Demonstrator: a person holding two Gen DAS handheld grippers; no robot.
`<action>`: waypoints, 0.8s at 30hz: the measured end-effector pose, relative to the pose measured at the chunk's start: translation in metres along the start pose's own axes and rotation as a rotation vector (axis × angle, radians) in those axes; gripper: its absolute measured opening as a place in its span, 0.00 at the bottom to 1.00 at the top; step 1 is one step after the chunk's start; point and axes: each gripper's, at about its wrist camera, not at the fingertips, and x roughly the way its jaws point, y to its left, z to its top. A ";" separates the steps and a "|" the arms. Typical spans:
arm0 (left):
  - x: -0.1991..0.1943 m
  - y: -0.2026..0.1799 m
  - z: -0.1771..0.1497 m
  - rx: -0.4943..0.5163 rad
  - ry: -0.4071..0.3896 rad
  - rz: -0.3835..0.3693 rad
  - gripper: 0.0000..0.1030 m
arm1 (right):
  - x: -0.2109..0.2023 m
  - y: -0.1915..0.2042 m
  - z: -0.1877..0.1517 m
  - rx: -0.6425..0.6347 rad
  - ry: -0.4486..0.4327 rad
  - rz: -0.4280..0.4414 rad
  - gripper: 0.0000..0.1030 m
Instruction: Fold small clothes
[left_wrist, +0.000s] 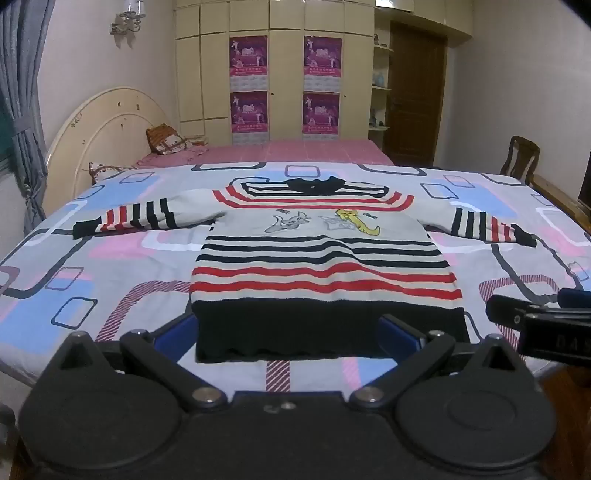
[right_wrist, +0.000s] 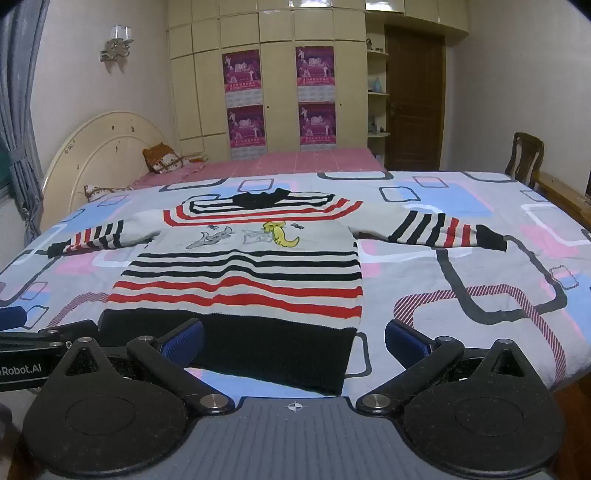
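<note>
A small striped sweater (left_wrist: 325, 258) lies face up on the patterned bedspread (left_wrist: 110, 280), both sleeves spread sideways and the black hem nearest the bed's front edge. The garment is laid flat and symmetrical, probably so that each sleeve can be turned inward before the body is folded.

The left gripper (left_wrist: 291, 332) sits low at the hem, its blue-padded fingers (left_wrist: 400, 332) wide apart and straddling the black band, nothing between them clamped. The right gripper (right_wrist: 293, 341) is likewise spread open, one pad (right_wrist: 183, 341) over the hem's right half and the other beside the sweater's right edge, above bare bedspread. Whether any pad actually touches the cloth is hard to judge from these low, distorted views.

The two tools stand side by side at the near edge; the right gripper's body shows at the margin of the left view. This placement suggests the fold has not yet begun, and that the hem corners or the sleeves are the likely first grasp points.

A pink bed (right_wrist: 295, 160), a wardrobe (right_wrist: 266, 74) and a wooden chair (right_wrist: 524, 157) stand behind.
</note>
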 end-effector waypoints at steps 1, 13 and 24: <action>0.000 0.000 0.000 -0.002 -0.001 -0.001 1.00 | 0.000 0.000 0.000 0.000 0.000 0.000 1.00; -0.001 -0.001 0.000 -0.002 -0.006 -0.006 1.00 | 0.001 0.001 0.001 -0.002 -0.002 0.000 1.00; -0.001 -0.001 -0.001 -0.002 0.005 -0.007 1.00 | 0.002 0.003 0.001 -0.005 -0.003 0.001 1.00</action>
